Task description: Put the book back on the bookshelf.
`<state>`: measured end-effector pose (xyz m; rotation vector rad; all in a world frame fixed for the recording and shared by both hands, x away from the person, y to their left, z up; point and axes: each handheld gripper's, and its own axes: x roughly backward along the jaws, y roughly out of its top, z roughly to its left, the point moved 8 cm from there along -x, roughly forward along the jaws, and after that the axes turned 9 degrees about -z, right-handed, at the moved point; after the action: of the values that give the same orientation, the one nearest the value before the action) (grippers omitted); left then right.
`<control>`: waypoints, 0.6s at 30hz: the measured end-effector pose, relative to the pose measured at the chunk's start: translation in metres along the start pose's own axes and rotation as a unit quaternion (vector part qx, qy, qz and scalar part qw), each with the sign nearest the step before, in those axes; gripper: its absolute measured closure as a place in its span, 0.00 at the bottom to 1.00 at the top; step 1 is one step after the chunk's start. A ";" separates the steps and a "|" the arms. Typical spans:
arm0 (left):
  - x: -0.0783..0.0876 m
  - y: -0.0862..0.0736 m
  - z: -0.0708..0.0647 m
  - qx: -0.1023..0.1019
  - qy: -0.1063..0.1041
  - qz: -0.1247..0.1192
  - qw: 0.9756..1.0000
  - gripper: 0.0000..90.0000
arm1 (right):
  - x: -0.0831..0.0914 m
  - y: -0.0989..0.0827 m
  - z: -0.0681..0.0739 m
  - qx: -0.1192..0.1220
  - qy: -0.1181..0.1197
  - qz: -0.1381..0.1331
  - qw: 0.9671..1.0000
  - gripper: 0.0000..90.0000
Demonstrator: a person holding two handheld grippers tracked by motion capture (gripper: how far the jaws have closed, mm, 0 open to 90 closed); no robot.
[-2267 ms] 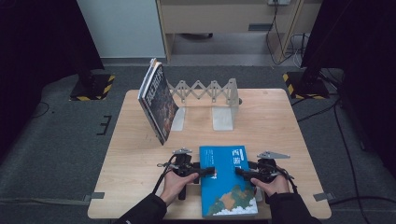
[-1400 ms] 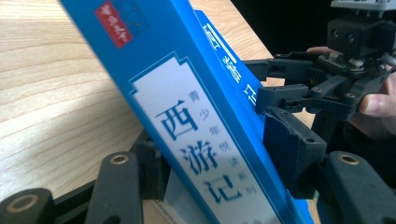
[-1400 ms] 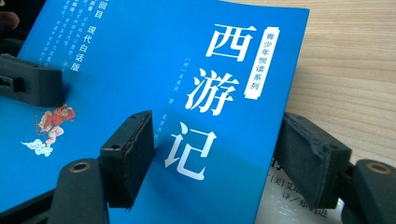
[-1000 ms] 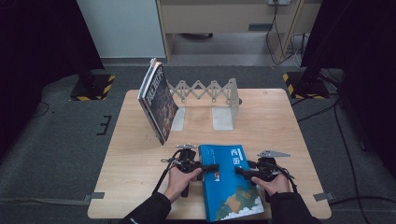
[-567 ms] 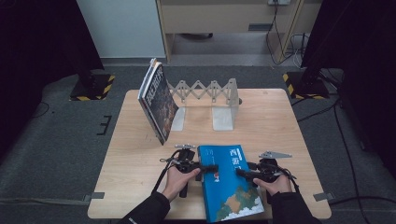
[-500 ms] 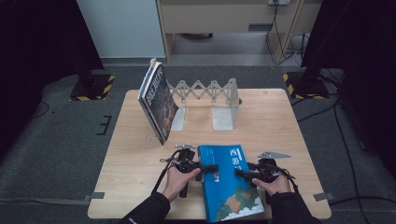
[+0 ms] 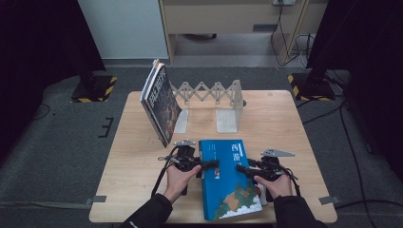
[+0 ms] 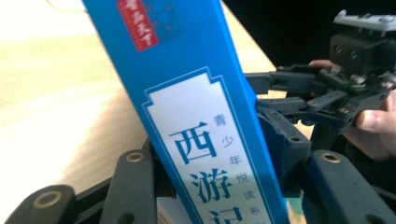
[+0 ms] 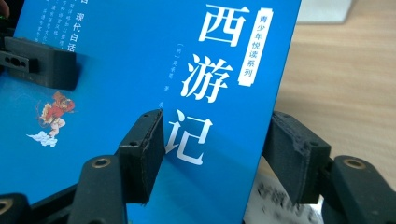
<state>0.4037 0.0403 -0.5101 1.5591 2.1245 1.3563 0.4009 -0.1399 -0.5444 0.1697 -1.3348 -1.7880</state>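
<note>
This is looking like a lab or recording studio set up for handling trials rather than a home. A small plywood table (image 7: 142, 190) is standing alone on grey carpet (image 7: 57, 156), well beyond the jaws. Black curtains (image 7: 43, 42) are hanging at both sides, with stand bases taped in yellow and black hazard stripes (image 7: 92, 90) sitting at the far corners. Cables (image 7: 290, 33) are trailing to a wall socket behind a plain wooden cabinet (image 7: 228, 16). Tape patches (image 7: 99, 199) are marking the floor beside the table.

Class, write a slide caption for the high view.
Two grippers, left and right, grip a blue book on a table.
</note>
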 end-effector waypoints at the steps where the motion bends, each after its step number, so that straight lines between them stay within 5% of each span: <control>1: 0.002 0.002 -0.001 -0.005 0.000 -0.001 1.000 0.60 | -0.001 0.001 0.000 0.000 0.003 -0.006 1.000 0.43; 18: -0.001 0.005 -0.010 -0.010 0.002 -0.012 1.000 0.61 | 0.001 -0.001 0.000 -0.011 0.006 -0.010 1.000 0.48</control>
<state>0.4019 0.0342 -0.5011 1.5185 2.1191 1.3703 0.3991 -0.1406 -0.5447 0.1819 -1.3083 -1.8158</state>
